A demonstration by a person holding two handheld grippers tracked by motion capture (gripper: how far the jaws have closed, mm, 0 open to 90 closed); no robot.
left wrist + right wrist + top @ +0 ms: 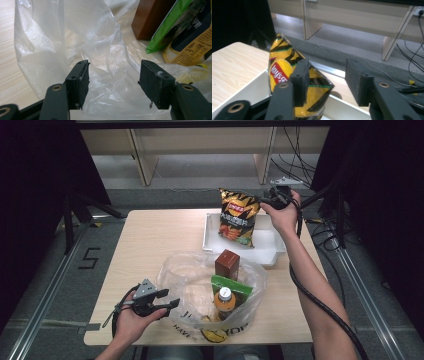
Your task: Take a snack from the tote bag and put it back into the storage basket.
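Note:
A yellow-and-black chips bag point(239, 217) stands upright in the white tray point(265, 252) at the back of the table. My right gripper point(267, 200) is at its upper right corner. In the right gripper view the jaws of the right gripper point(327, 72) stand apart; the chips bag point(284, 75) lies against the left jaw with one corner between them, and no pad presses on it. My left gripper point(170, 306) is open at the left edge of the clear plastic bag point(190, 270). Crumpled film of the plastic bag point(100, 45) lies beyond the left gripper point(113, 75).
Inside the plastic bag are a brown box point(227, 263), a green packet point(230, 287) and a bottle with a white cap point(224, 302). The left half of the wooden table point(150, 240) is bare. Shelf legs and cables lie beyond the table's far edge.

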